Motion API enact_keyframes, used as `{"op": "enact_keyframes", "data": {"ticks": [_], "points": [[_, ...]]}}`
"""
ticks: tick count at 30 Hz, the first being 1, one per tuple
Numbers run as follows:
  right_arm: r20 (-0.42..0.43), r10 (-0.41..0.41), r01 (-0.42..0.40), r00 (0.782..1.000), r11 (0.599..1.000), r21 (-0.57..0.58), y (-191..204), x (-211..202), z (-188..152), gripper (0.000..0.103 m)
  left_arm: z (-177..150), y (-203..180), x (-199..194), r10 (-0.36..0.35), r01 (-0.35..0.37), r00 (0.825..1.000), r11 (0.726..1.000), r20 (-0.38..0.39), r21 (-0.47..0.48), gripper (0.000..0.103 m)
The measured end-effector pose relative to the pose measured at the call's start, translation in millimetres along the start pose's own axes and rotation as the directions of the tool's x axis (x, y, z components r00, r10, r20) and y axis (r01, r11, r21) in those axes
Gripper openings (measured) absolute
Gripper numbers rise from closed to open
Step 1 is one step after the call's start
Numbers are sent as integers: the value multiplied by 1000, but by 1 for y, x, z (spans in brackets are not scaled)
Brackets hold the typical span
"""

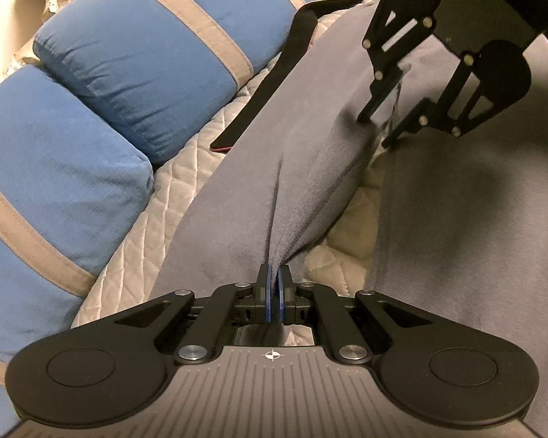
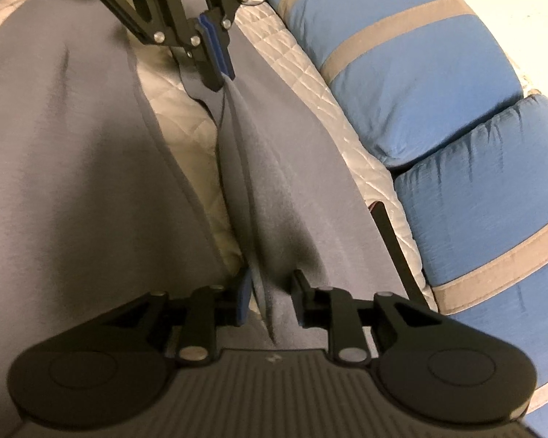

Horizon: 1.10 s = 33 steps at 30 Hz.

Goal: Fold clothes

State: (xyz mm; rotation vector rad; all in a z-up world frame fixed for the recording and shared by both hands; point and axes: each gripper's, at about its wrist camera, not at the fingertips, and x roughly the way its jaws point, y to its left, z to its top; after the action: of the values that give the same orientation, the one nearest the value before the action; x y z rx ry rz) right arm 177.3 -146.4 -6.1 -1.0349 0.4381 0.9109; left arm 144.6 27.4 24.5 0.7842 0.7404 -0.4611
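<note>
A grey fleece garment (image 1: 237, 200) (image 2: 73, 164) lies spread on a quilted bed cover (image 1: 139, 252). In the left wrist view my left gripper (image 1: 274, 277) is shut on a raised fold of the garment's edge, which runs as a taut ridge toward my right gripper (image 1: 375, 129). The right wrist view has the left gripper (image 2: 217, 73) at the top, its blue pads pinching that ridge. My right gripper (image 2: 270, 295) has its jaws apart. The cloth's edge stands loose between them, close to the left pad, and is not pressed.
Blue pillows with grey stripes (image 1: 146, 54) (image 2: 420, 91) line the far side of the bed. A black strap with a red edge (image 1: 266, 84) (image 2: 394, 248) lies along the garment beside them. Bare quilted cover (image 2: 186, 109) shows in a gap between two parts of the garment.
</note>
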Motion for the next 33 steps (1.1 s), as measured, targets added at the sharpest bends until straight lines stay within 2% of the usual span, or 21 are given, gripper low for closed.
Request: {"op": "enact_keyframes", "data": {"ticks": [1, 2, 4, 7, 13, 24, 26, 27, 30, 33], "points": [[-5, 2, -2, 1000, 1000, 2, 0, 2, 0, 39, 0, 0, 1, 0, 0, 1000, 1000, -1, -1, 4], [-7, 6, -6, 1000, 1000, 1, 1, 2, 0, 27, 0, 0, 1, -1, 1, 1000, 1000, -2, -1, 4], [-7, 10, -10, 1000, 1000, -11, 2, 2, 0, 12, 1, 0, 2, -1, 1, 1000, 1000, -4, 1, 4], [-8, 5, -6, 1000, 999, -51, 5, 0, -2, 7, 0, 0, 2, -3, 3, 1000, 1000, -6, 2, 4], [-16, -4, 1, 1000, 989, -149, 13, -11, -3, 5, -1, -2, 0, -13, 13, 1000, 1000, -8, 1, 4], [-37, 70, -75, 997, 984, -164, 7, -31, -6, 3, 0, -13, -7, -30, 31, 999, 998, -22, 50, 9], [-39, 77, -82, 996, 983, -162, 7, -32, -6, 2, 1, -14, -14, -37, 37, 999, 997, 2, 61, 25], [-40, 79, -85, 996, 983, -160, 7, -32, -6, 2, 2, -14, -18, -47, 46, 999, 997, 21, 63, 28], [-42, 82, -88, 996, 983, -164, 8, -32, -6, 2, 7, -18, -27, -86, 79, 992, 994, 89, 72, 31], [-43, 82, -88, 996, 981, -172, 9, -31, -6, 2, 16, -31, -28, -71, 57, 989, 993, 133, 105, 31]]}}
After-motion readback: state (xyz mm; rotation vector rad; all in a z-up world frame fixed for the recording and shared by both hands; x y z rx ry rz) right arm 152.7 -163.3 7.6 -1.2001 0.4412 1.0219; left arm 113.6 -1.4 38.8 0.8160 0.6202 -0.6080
